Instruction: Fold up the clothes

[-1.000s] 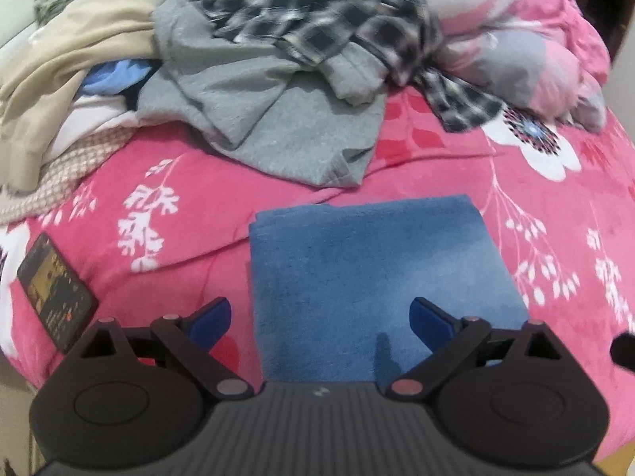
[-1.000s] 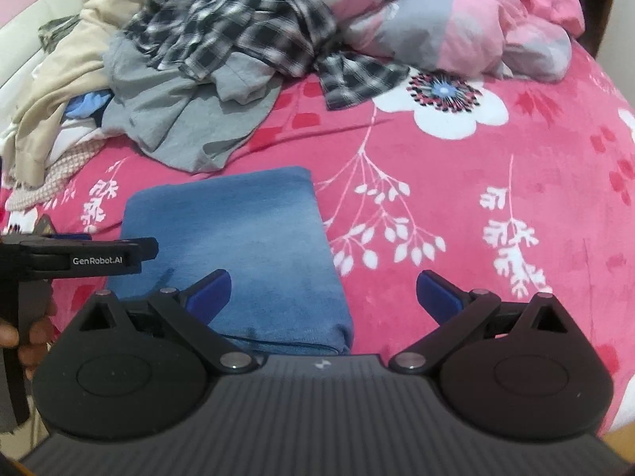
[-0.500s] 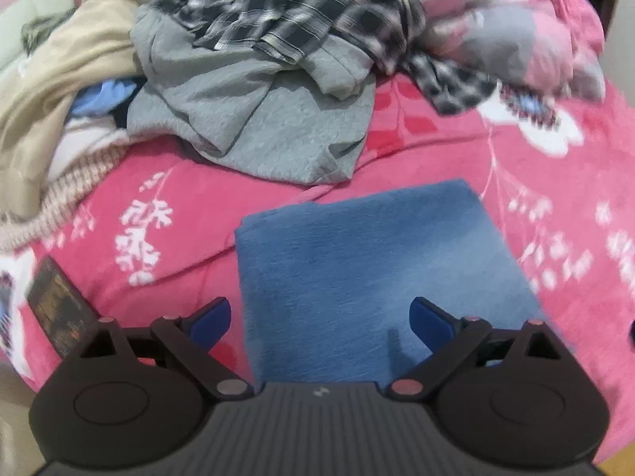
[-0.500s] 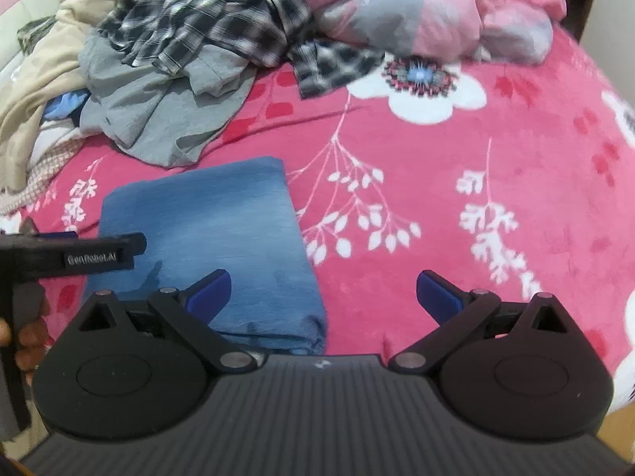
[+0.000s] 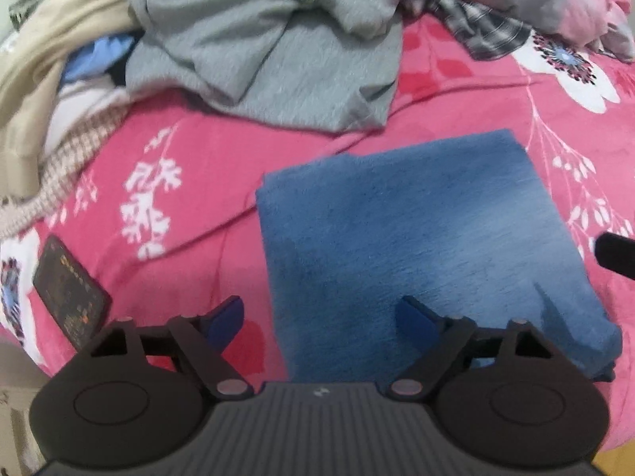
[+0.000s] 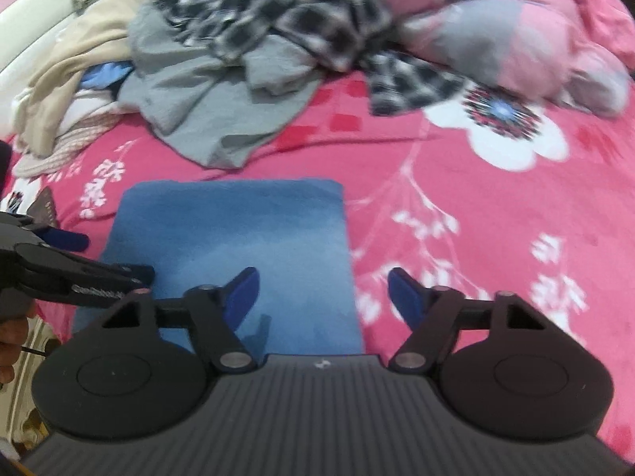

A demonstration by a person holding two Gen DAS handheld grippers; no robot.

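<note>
1. The left gripper (image 5: 319, 317) fills the bottom of its own view, blue fingers spread apart and holding nothing. Its left finger hangs over bare blanket; its right finger is over the near part of the blue folded cloth (image 5: 420, 238).
2. The right gripper (image 6: 323, 291) sits likewise at the bottom of its view, fingers spread and empty. Its left finger is over the cloth's near right part, and its right finger is over the pink floral blanket (image 6: 496, 206).
3. The blue cloth lies flat as a neat rectangle on the blanket, centre-right in the left view and centre-left in the right view.
4. A dark flat card-like item (image 5: 69, 293) lies at the lower left of the left view, near the blanket's edge.
5. A person's hand (image 6: 12, 341) shows at the far left edge of the right view, behind the left gripper's body.
6. Beyond the cloth, a crumpled grey garment (image 5: 278, 59) lies in the upper centre.
7. A black-and-white plaid shirt (image 6: 278, 20) lies on top of it.
8. Beige clothes (image 5: 55, 47) are heaped at the upper left.
9. A pink and grey quilt (image 6: 516, 39) is bunched at the upper right.
</note>
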